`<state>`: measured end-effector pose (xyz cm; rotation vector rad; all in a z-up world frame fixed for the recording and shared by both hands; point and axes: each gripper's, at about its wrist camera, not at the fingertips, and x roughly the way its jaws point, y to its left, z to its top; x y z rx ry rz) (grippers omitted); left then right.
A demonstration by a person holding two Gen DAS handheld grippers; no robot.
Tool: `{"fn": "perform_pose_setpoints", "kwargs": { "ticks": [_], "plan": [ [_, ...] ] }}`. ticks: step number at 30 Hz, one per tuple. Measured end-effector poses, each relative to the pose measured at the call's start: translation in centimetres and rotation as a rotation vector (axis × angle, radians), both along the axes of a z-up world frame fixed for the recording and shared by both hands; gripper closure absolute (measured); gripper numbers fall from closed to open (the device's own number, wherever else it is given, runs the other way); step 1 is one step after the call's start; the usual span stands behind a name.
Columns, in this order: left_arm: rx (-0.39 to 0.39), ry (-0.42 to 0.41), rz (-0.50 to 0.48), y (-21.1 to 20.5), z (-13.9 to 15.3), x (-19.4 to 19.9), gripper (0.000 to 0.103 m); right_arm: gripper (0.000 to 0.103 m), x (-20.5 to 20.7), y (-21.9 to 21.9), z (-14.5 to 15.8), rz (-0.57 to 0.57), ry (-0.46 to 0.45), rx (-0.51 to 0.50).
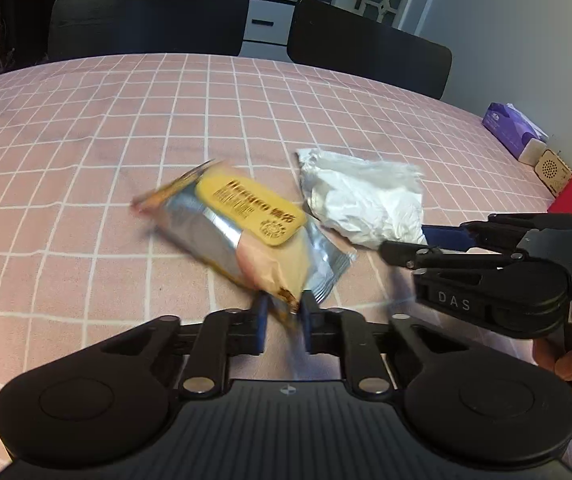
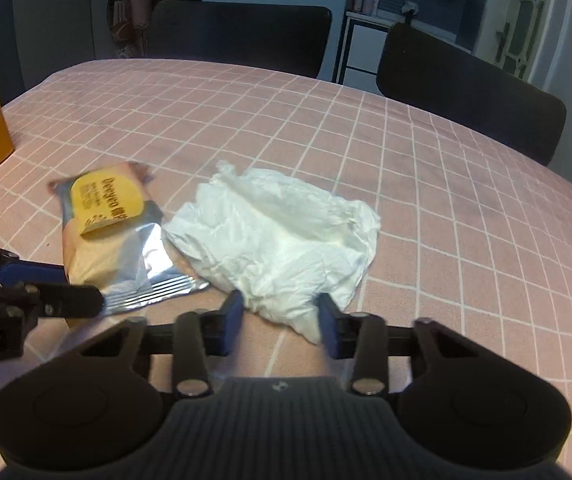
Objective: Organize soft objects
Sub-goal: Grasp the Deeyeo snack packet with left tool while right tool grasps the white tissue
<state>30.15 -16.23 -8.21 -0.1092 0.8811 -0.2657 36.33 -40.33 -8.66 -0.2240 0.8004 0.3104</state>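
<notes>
Pink grid-checked tablecloth point(image 1: 86, 128), two dark chairs point(image 1: 146, 20) behind. Left gripper point(image 1: 284, 316) pinched narrow on the wet-wipe pack point(image 1: 246, 236); right of it, just beside, the crumpled white bag point(image 2: 282, 236), near end clamped in the right gripper point(image 2: 282, 316). Purple tissue box point(image 1: 510, 124) at the far right edge.

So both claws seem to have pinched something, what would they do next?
Probably lift both a little: the left gripper pinches the wet-wipe pack by its end, the right gripper pinches the crumpled white bag, and both still lie on the checked tablecloth.
</notes>
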Motion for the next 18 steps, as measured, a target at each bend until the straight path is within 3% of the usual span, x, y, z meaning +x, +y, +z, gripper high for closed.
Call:
{"fn": "perform_pose_setpoints", "kwargs": {
  "ticks": [2, 7, 18],
  "plan": [
    [-0.001, 0.007, -0.014, 0.3, 0.2, -0.5, 0.089, 0.088, -0.5, 0.6, 0.2, 0.016, -0.001, -0.034],
    [0.005, 0.023, -0.062, 1.7, 0.6, -3.1, 0.090, 0.092, -2.8, 1.5, 1.4, 0.014, 0.020, -0.071],
    [0.005, 0.096, -0.249, 6.1, 2.2, -11.6, 0.091, 0.092, -12.9, 2.9, 4.5, 0.055, 0.139, -0.061]
  ]
}}
